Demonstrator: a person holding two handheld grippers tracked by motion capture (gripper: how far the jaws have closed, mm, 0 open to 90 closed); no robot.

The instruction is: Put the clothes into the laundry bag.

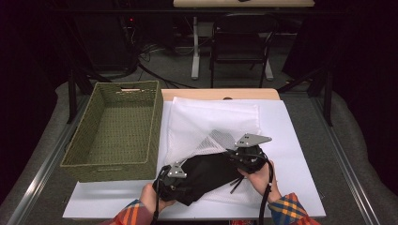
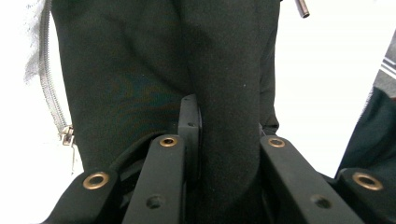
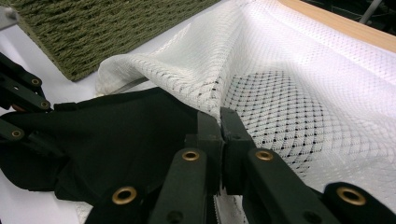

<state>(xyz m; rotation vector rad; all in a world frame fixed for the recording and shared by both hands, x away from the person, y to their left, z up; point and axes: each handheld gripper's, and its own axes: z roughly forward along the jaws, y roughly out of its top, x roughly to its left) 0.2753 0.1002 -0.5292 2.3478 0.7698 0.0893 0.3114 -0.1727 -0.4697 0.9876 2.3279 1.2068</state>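
In the high view, a black garment (image 1: pixel 206 174) is seen lying at the near middle of the table (image 1: pixel 300 187), half inside the mouth of a white mesh laundry bag (image 1: pixel 211 122) that stretches toward the far edge. The left gripper (image 1: pixel 172 177) is pinched on the garment's near left end, apparently so that the cloth can be fed into the bag. The right gripper (image 1: pixel 237 157) is pressed together on the lifted flap of the bag's opening, which is held up, it seems, to keep the mouth wide. A green woven basket (image 1: pixel 117 131) stands to the left, just beside the bag; free table is left to the right and near.

In the left gripper view, a thick fold of the black garment (image 2: pixel 224 93) is seen clamped between the jaws. The bag's zipper (image 2: pixel 51 88) runs along the left edge, so snagging there is judged possible.

In the right gripper view, the jaws are closed on the rim of the mesh bag (image 3: pixel 210 88), raised like a tent over the garment (image 3: pixel 126 140). Open room is judged to lie inside the bag, toward the far side; the basket wall (image 3: pixel 107 28) limits movement beyond the garment.
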